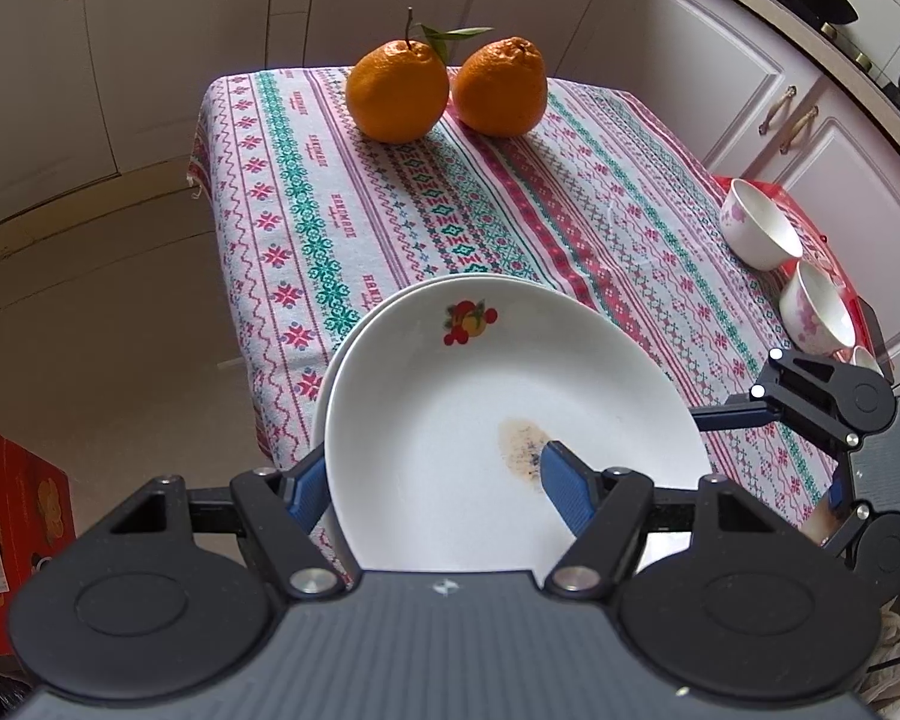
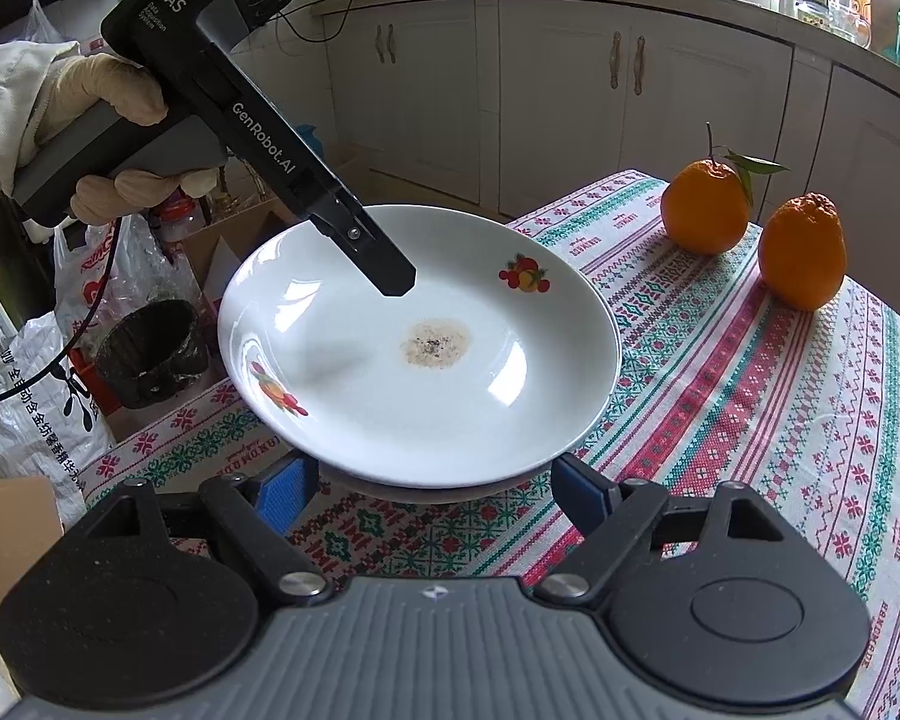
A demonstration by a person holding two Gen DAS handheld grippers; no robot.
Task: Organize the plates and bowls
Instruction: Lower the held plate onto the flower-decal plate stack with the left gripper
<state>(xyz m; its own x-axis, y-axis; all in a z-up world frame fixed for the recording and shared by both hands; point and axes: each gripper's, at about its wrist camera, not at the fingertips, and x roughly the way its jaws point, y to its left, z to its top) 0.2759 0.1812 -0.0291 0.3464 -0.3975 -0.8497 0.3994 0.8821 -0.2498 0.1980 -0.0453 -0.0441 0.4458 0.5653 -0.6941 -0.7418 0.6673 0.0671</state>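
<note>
A gloved hand point(image 2: 108, 138) at far left grips the handle of the left gripper point(image 1: 432, 480), whose blue pads clamp the near rim of a white plate point(image 1: 480, 396), one finger under the edge and the other lying on the inner surface beside a brownish stain point(image 2: 435, 343). The plate, printed with small fruit motifs, sits tilted over a second plate point(image 1: 354, 330) whose rim shows just behind it, both at the near edge of a table covered with a red-and-green patterned tablecloth point(image 1: 390, 192). Farther along, two oranges point(image 1: 444, 90), one with stem and leaf, stand side by side at the cloth's far end. The right gripper point(image 2: 432, 489) hangs at the plate's other side, its jaws standing wide on either side of the rim without pressing on it. At far right, two white floral bowls point(image 1: 789, 267) lie tipped on their sides on a red surface beside the table.
</note>
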